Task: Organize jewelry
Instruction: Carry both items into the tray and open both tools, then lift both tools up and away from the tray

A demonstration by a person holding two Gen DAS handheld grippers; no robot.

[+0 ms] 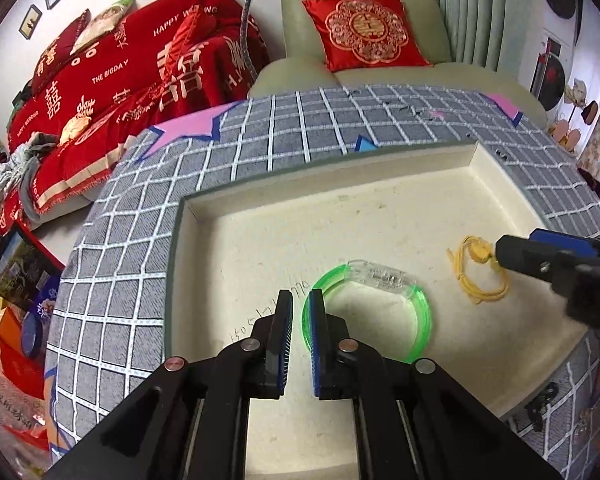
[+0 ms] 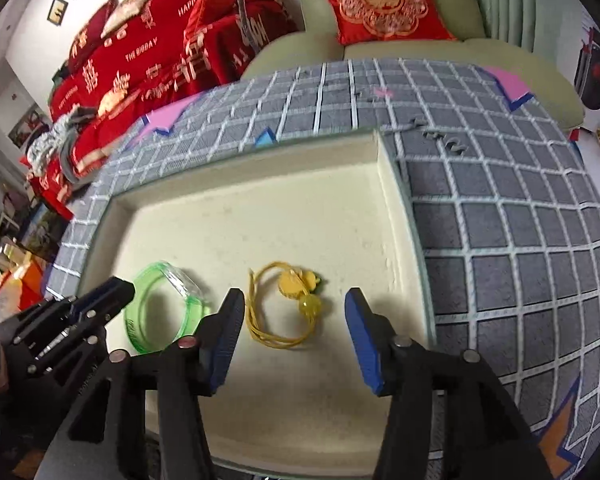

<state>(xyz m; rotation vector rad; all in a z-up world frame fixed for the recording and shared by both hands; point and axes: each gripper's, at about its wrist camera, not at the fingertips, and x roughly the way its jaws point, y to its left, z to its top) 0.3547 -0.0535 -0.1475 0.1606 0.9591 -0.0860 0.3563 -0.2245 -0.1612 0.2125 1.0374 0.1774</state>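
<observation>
A cream tray (image 1: pixel 260 240) lies on the grey checked tablecloth. In it are a green translucent bracelet (image 1: pixel 422 320) with a clear clasp and a yellow cord necklace (image 1: pixel 480 288) with a yellow pendant. My left gripper (image 1: pixel 301 304) hovers at the bracelet's left rim, jaws a narrow gap apart and empty. In the right wrist view my right gripper (image 2: pixel 294 304) is open wide just above the yellow necklace (image 2: pixel 284 304), which lies between its fingers. The bracelet (image 2: pixel 160 312) sits to the left, with the left gripper (image 2: pixel 100 300) over it.
The tray (image 2: pixel 392 208) has raised walls all round. The checked tablecloth (image 1: pixel 120 260) covers a round table. A green sofa with a red cushion (image 1: pixel 364 32) and a red blanket (image 1: pixel 120 80) stand behind. Boxes and bags (image 1: pixel 16 280) lie on the floor at left.
</observation>
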